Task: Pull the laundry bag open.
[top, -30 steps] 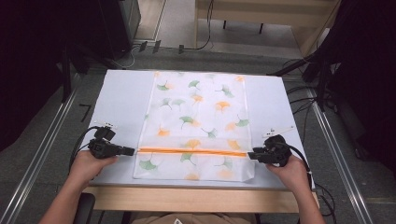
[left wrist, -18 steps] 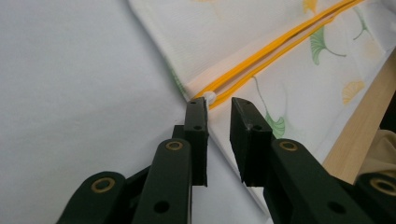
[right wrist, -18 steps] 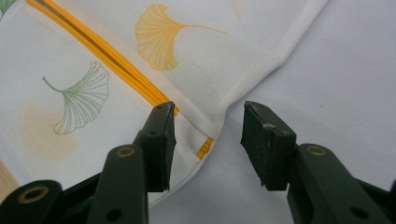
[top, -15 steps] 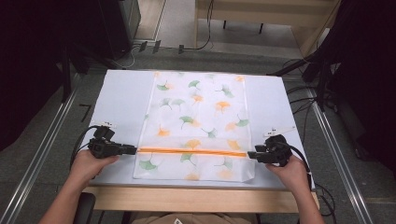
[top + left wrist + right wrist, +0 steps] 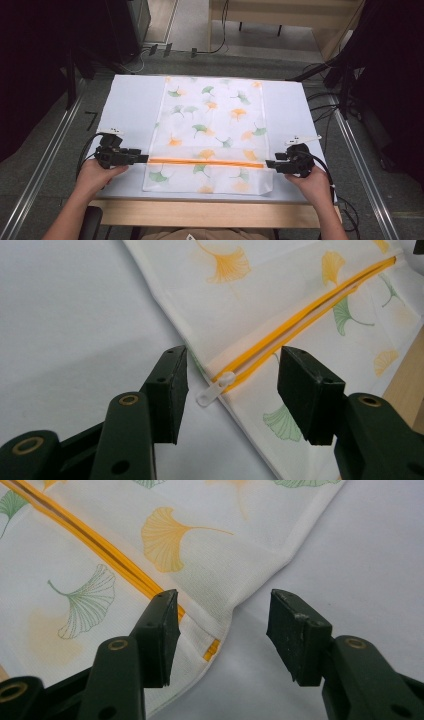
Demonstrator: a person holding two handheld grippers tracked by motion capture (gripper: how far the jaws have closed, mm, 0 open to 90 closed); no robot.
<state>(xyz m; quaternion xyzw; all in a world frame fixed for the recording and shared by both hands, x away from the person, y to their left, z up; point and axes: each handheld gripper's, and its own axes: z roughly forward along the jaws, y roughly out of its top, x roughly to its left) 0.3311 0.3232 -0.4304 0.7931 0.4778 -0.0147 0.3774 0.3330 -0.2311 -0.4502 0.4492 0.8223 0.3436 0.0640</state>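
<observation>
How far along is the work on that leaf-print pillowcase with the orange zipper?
Done: the pillowcase lies flat, and its orange zipper looks closed, with the pull tab at the left end. In hand: the left tool and right tool have just been opening and grip nothing. Left: probably just drawing both hands away.

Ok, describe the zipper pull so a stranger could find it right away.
On the white table lies a pale cloth bag printed with green and orange ginkgo leaves, crossed near the person's side by an orange zipper. Follow that stripe to the end by the left gripper: the zipper pull is the small translucent white tab there, the only plastic piece on the fabric.
</observation>
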